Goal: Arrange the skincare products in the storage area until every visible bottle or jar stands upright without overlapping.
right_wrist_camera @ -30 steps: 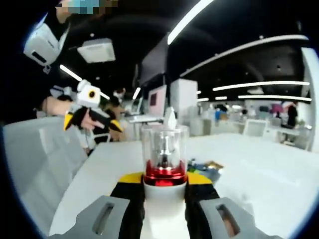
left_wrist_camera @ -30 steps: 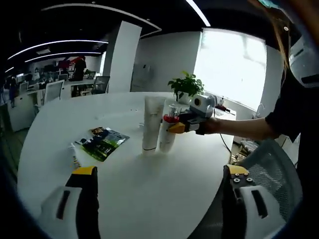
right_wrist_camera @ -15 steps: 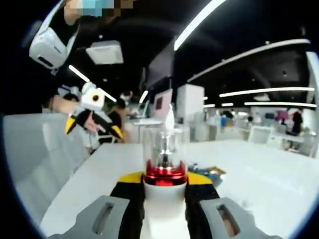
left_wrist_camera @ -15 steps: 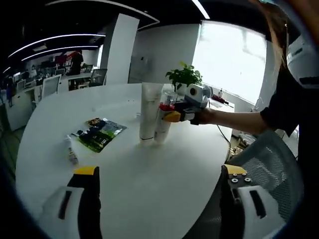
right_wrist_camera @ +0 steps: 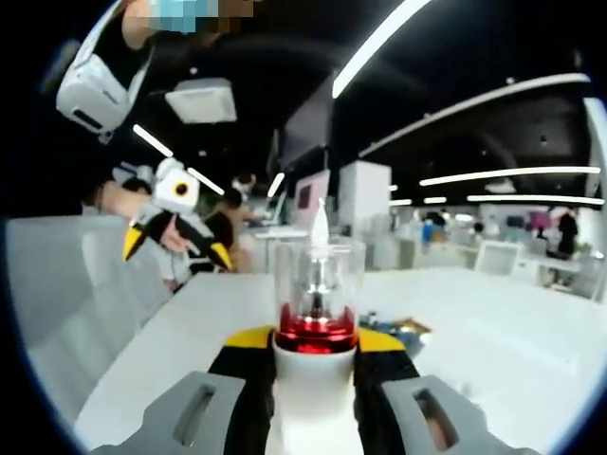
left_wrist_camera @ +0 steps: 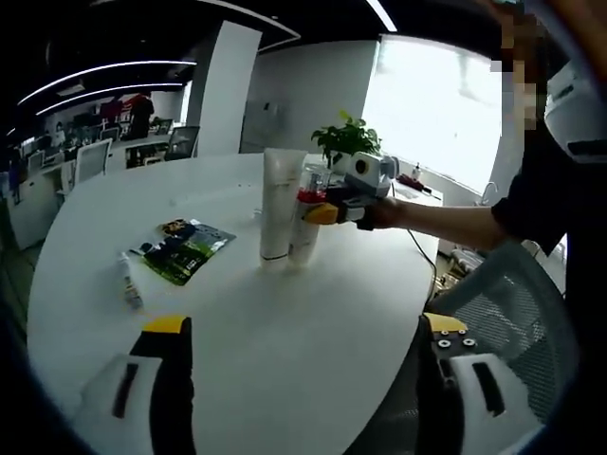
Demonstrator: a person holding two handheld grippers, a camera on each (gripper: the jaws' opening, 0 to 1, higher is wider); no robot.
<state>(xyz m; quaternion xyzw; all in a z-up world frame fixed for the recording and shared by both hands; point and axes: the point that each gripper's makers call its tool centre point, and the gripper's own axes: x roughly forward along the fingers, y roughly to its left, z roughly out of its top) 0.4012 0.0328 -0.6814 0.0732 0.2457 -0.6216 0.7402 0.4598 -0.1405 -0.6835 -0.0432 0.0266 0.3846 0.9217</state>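
Observation:
A tall white tube (left_wrist_camera: 280,204) stands upright on the round white table (left_wrist_camera: 285,332). Right beside it stands a white pump bottle (left_wrist_camera: 305,227) with a red collar and clear cap, its base seemingly on the table. My right gripper (left_wrist_camera: 327,212) is shut on it at the collar. In the right gripper view the bottle (right_wrist_camera: 318,284) rises between the jaws of that gripper (right_wrist_camera: 316,365). My left gripper (left_wrist_camera: 308,379) hangs open over the table's near edge, far from the bottle, and it (right_wrist_camera: 175,227) also appears held in a hand.
A dark printed packet (left_wrist_camera: 185,248) and a small tube (left_wrist_camera: 126,282) lie flat on the table's left part. A potted plant (left_wrist_camera: 346,142) stands behind the bottles. A mesh chair (left_wrist_camera: 503,303) is at the right edge. A person's arm (left_wrist_camera: 446,223) reaches across.
The right gripper has kept its hold on the pump bottle beside the white tube. Both views have drifted slightly with the hands; the left gripper stays open.

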